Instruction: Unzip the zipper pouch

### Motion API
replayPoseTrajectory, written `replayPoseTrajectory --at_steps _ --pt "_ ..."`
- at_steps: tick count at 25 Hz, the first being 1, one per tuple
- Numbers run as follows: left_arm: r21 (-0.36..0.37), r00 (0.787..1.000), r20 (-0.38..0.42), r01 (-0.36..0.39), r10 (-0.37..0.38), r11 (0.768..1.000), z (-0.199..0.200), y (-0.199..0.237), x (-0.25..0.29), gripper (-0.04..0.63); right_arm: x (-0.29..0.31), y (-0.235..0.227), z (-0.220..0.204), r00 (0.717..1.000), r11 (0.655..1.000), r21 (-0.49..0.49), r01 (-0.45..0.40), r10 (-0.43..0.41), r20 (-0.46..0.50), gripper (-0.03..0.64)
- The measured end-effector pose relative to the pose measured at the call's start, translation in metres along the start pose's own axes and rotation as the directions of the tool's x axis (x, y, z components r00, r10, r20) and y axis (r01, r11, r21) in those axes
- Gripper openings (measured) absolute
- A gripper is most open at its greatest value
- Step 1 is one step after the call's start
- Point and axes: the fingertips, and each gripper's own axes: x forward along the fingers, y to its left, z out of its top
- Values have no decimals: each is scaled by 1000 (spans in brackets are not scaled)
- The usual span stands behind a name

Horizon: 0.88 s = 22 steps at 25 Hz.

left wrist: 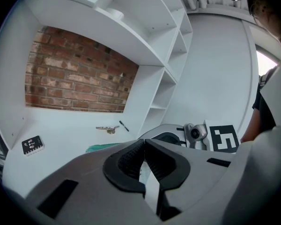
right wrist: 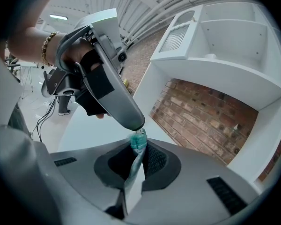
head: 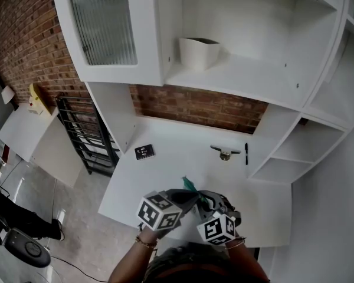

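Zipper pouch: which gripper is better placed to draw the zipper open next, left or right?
Left. The left gripper is shut at the top end of the zipper pouch, apparently on the zipper pull; the right gripper clamps the fabric below, anchoring it.

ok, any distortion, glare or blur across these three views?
Head view: slight bowing in the shelves, even light, no glare, sharp. Left gripper view: heavy fisheye with dark corners, brick wall curved but in focus. Right gripper view: same fisheye and dark corners, pouch crisp up close, ceiling lamp bright but small.
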Motion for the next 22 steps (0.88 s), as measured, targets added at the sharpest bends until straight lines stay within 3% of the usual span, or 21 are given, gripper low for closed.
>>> replayPoseTrajectory --at_steps 9,13,22 --pt "-53 1000 7 -2 3 999 -4 9 2 6 5 3 -4 1000 1000 -18 -12 12 -13 8" --pt "3 989 -26 -147 147 989 -6 38 -9 3 2 6 1 999 999 24 -37 36 33 8" --pt "-32 990 -2 -143 143 989 -2 46 -18 3 0 5 11 997 996 76 -45 40 70 8"
